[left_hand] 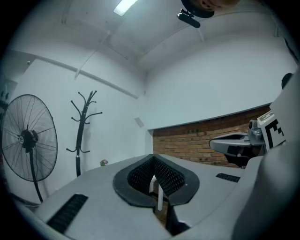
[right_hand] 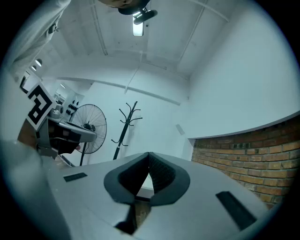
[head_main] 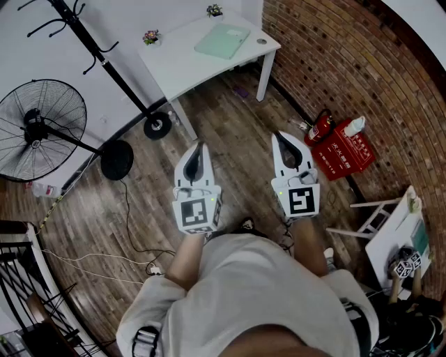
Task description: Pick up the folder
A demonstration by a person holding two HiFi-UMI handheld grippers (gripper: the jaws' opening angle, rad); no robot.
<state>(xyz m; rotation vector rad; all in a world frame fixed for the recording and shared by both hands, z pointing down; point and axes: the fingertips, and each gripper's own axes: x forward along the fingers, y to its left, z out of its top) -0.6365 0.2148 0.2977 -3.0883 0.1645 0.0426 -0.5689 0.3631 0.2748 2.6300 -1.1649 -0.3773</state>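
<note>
Landmark: white table [head_main: 182,68], standing at the far side of the wooden floor [head_main: 230,132].

Folder [head_main: 222,40]: pale green, lying flat on the table top toward its right end, untouched. A small potted plant [head_main: 151,36] stands at the table's left edge, and a second potted plant [head_main: 214,10] stands at its far edge.

Left gripper [head_main: 201,146]: held over the floor on the near side of the table, well apart from it and pointing toward it. Jaws pressed together, nothing between them.

Right gripper [head_main: 279,136]: likewise on the near side of the table, well apart from it. Jaws together, holding nothing.

Surroundings: the coat stand [head_main: 104,63] has its base just beside the table's left leg. The floor fan [head_main: 42,129] is left of the table, well apart. The brick wall [head_main: 348,63] runs close by the table's right end.
</note>
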